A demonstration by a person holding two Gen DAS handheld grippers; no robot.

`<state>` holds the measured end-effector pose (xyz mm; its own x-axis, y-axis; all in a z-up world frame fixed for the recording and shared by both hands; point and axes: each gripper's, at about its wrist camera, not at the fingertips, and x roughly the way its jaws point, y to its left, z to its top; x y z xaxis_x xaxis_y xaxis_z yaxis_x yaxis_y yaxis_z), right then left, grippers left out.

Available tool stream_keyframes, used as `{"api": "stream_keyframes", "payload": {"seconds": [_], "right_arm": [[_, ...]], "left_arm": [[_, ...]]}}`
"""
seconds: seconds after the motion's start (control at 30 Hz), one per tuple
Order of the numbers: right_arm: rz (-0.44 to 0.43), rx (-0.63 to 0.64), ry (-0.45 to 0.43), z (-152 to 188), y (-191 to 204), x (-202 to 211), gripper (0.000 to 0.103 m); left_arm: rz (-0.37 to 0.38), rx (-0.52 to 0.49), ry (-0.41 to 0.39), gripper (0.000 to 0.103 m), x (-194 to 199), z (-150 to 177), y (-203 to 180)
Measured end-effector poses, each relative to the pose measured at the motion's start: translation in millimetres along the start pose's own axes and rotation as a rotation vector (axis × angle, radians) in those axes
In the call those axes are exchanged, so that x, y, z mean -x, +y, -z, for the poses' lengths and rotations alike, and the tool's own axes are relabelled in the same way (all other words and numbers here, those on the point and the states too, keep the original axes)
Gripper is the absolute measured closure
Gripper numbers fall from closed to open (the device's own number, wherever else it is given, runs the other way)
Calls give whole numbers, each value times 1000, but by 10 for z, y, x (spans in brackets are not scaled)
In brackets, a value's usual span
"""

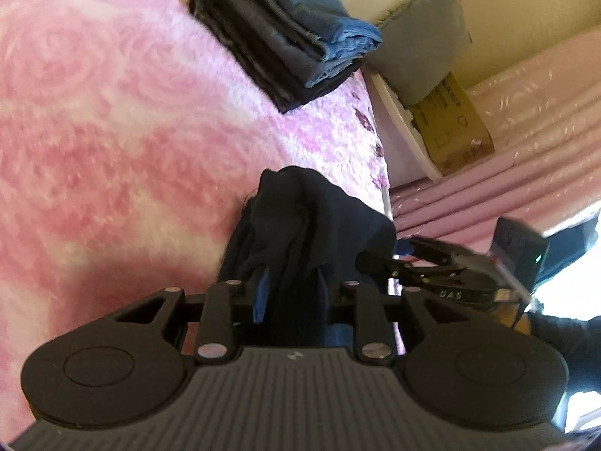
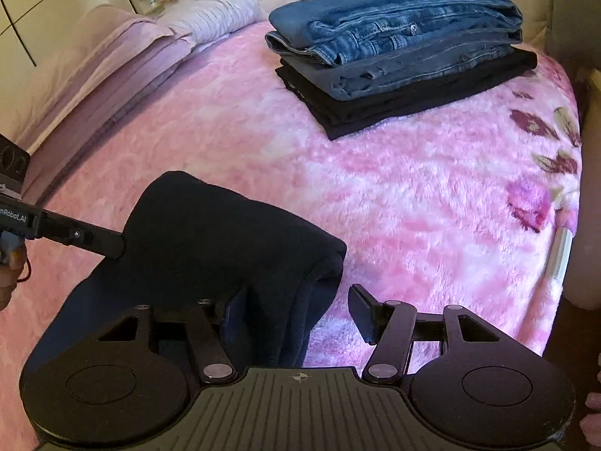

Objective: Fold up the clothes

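A dark navy garment point(image 2: 210, 240) lies bunched and partly folded on the pink fluffy blanket point(image 2: 413, 206). My left gripper point(image 1: 291, 293) is shut on a thick fold of the garment point(image 1: 300, 225), which fills the space between its fingers. My right gripper point(image 2: 300, 312) is open, its jaws wide apart around the garment's near edge; the cloth lies against the left finger and the right finger point(image 2: 362, 312) stands clear over the blanket. The right gripper also shows in the left wrist view point(image 1: 379, 259), touching the garment's side. The left gripper shows in the right wrist view point(image 2: 109, 244).
A stack of folded jeans and dark clothes point(image 2: 398, 52) sits at the far side of the bed, also in the left wrist view point(image 1: 285, 34). Lilac pillows point(image 2: 112, 49) lie at the left. A grey cushion point(image 1: 424, 34) and cardboard box point(image 1: 454, 124) stand past the bed edge.
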<state>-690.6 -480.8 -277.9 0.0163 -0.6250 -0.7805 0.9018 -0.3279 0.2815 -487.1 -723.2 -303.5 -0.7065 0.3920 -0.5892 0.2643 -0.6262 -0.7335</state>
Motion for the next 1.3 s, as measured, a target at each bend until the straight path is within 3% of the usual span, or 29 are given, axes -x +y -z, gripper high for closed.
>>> {"api": "stream_keyframes", "payload": {"seconds": [0.1,0.23,0.37,0.6,1.0,1.2,1.3], "right_arm": [[-14,-26,-1,21,-57,-2,41],[-18,-29,-3,14,-50,9,41],[-18,-37,-1,14,-45,6,41],[-16,-35,6,0,-43,-1,41],[-9,-38,7,19,-29,-8,40],[-10,-41,8,20,-42,-5,39],[-15,-43,11,17,-49,-7,39]], "left_arm": [[43,78,-39,81,119,12,128],[-8,119,-62,81,200,22,258],[-87,-73,-60,86,159,26,-86],[-314,-604,-13,89,-42,342,-869],[-460,-969,4,89,-249,688,-1209],[-593,-1274,-12,86,-387,935,-1346],[-574,-1263,12,87,-397,927,-1327]]}}
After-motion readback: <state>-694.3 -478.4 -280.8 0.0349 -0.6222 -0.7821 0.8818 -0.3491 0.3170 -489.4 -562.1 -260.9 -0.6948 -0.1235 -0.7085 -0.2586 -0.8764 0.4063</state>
